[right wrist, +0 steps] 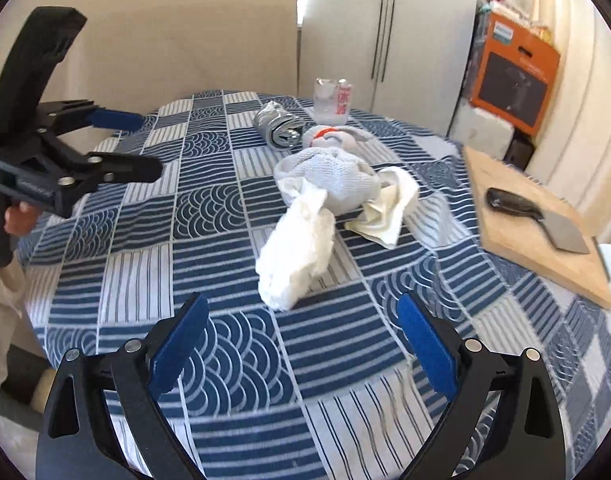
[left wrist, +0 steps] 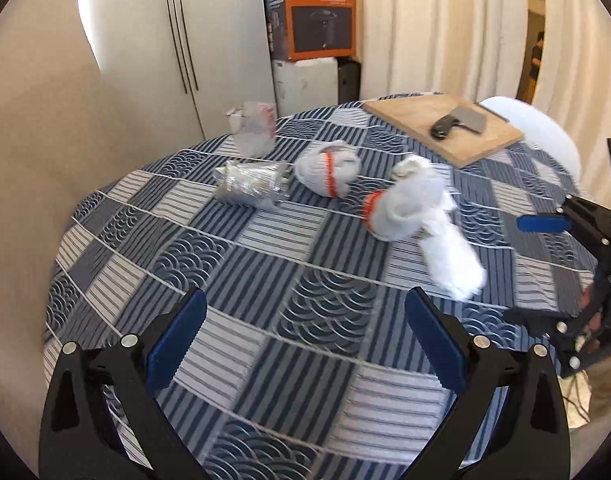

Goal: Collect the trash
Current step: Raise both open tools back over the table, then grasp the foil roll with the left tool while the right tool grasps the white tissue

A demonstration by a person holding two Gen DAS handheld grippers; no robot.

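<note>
Hovering open-jawed, both grippers (left wrist: 305,336) (right wrist: 301,340) face the crumpled tissue (right wrist: 295,256).

We hold our left gripper (left wrist: 305,334) and right gripper (right wrist: 303,338) tilted downward, jaws spread wide with nothing between the blue pads (right wrist: 181,346). Our fingers (right wrist: 19,218) wrap the left handle.

On the round table (right wrist: 233,364): crumpled tissue (right wrist: 295,254) nearest, a bundled glove (right wrist: 329,184) touching just behind it, second glove (right wrist: 337,136) farther back. Beside that, to its left, a foil wad (right wrist: 279,126); behind, a plastic cup (right wrist: 332,101) (near the far edge). To the right, a cutting board (right wrist: 533,224) bearing a cleaver (right wrist: 541,218).
</note>
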